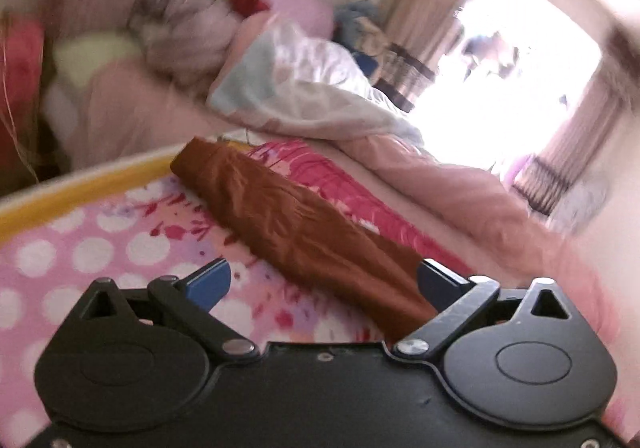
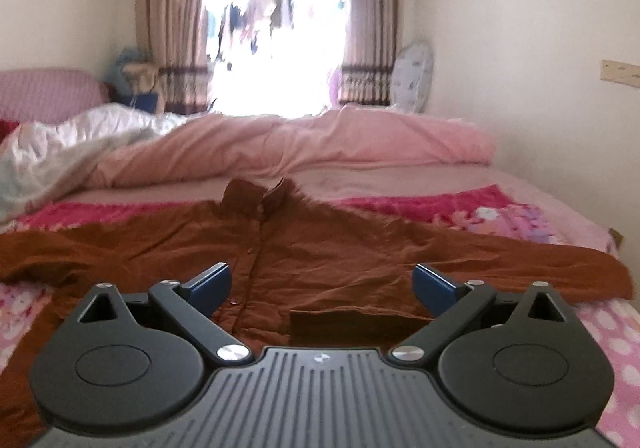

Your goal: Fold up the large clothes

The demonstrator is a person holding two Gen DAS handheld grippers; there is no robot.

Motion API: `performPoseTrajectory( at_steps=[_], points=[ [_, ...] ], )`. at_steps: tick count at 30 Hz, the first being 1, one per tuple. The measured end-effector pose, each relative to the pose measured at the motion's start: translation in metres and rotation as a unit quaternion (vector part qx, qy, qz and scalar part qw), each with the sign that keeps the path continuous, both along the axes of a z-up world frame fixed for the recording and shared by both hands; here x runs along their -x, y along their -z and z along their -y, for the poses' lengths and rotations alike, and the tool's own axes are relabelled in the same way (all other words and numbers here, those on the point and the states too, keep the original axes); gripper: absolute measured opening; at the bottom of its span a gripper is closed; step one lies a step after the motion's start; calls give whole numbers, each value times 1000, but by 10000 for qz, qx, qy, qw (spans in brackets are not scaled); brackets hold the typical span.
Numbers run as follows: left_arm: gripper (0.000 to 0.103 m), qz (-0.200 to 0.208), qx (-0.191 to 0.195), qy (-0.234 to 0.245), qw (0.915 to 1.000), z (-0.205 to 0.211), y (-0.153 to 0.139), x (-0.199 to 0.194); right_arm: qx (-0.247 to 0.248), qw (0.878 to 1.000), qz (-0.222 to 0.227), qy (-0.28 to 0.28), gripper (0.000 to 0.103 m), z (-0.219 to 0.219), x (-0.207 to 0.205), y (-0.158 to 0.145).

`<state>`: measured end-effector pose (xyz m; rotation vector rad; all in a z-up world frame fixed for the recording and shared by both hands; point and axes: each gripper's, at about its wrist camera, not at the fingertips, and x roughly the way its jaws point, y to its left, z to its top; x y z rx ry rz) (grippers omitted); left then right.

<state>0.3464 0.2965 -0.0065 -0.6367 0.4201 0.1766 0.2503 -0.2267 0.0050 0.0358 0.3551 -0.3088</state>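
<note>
A rust-brown button-up shirt (image 2: pixel 320 244) lies spread flat on the bed, collar away from me, both sleeves stretched out to the sides. My right gripper (image 2: pixel 322 282) hovers open over the shirt's lower front, just right of the button placket, nothing between its blue fingers. In the left wrist view one brown sleeve (image 1: pixel 288 216) runs diagonally across the pink dotted sheet (image 1: pixel 80 248). My left gripper (image 1: pixel 324 282) is open above the sleeve's near part; the cloth passes between the spread fingers close to the right finger (image 1: pixel 438 282), and I cannot tell if they touch.
A rumpled pink and white quilt (image 2: pixel 280 144) is piled along the far side of the bed. Pillows and a soft toy (image 1: pixel 180 28) lie near the pink headboard (image 2: pixel 48 92). A bright window with striped curtains (image 2: pixel 176 20) faces me. A wall runs along the right.
</note>
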Motion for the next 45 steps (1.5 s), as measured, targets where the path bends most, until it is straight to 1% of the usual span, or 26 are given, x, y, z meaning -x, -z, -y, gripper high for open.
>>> performPoseTrajectory(
  at_steps=[3,6,10,12,14,16,18,20,21,24,25,26,27,29,32,34,37,40,41,43,45],
  points=[
    [99,25,540,-392,9978,-47,22,-38,-80,9998,-164,-57,103,1,-30,8],
    [99,5,722,-751,9946,-78,40,-68,-75,9994,-331,-15,103,1,-53,17],
    [98,-3,1222,-1056,9869,-111,66,-102,-32,9987,-500,57,103,0,-73,28],
    [98,4,1281,-1137,9852,-121,74,-114,-49,9983,-576,97,103,0,-82,33],
    [97,-95,1268,-1299,9833,-125,81,-127,-57,9976,-671,130,103,1,-91,38],
    [95,-156,1278,-1360,9823,-127,89,-137,-35,9968,-794,128,103,0,-98,43],
    [85,-156,1232,-1400,9823,-128,94,-144,46,9959,-897,84,103,-3,-103,48],
    [48,-259,1153,-1470,9821,-131,97,-151,81,9952,-973,86,103,-3,-108,52],
    [45,-331,1167,-1484,9815,-133,100,-155,61,9950,-991,91,103,-3,-109,53],
    [43,-320,1177,-1501,9811,-135,101,-155,-32,9946,-1024,152,103,2,-110,56],
    [36,-329,1171,-1521,9809,-135,100,-156,-51,9944,-1040,167,103,3,-111,57],
    [27,-320,1198,-1516,9806,-136,100,-156,-54,9942,-1059,178,103,4,-111,58],
    [25,-296,1242,-1503,9804,-138,99,-157,-47,9940,-1076,194,103,4,-111,58],
    [15,-206,1267,-1487,9805,-135,95,-154,-34,9937,-1100,223,103,6,-111,59],
    [10,19,1217,-1325,9837,-128,77,-152,-75,9936,-1089,289,103,12,-109,60],
    [10,175,1141,-1149,9866,-117,58,-153,-141,9933,-1100,320,103,17,-109,60],
    [10,425,923,-684,9925,-80,20,-152,-218,9934,-1082,305,103,21,-107,61],
    [10,710,773,-18,9945,-28,-14,-151,-293,9933,-1085,253,103,25,-106,60],
    [10,809,767,270,9934,-6,-24,-151,-312,9934,-1075,238,103,25,-106,59],
    [10,952,771,868,9887,44,-41,-152,-353,9936,-1056,212,103,27,-104,58],
    [10,1054,795,1505,9798,99,-54,-153,-408,9939,-1012,173,103,29,-101,55]
  ],
)
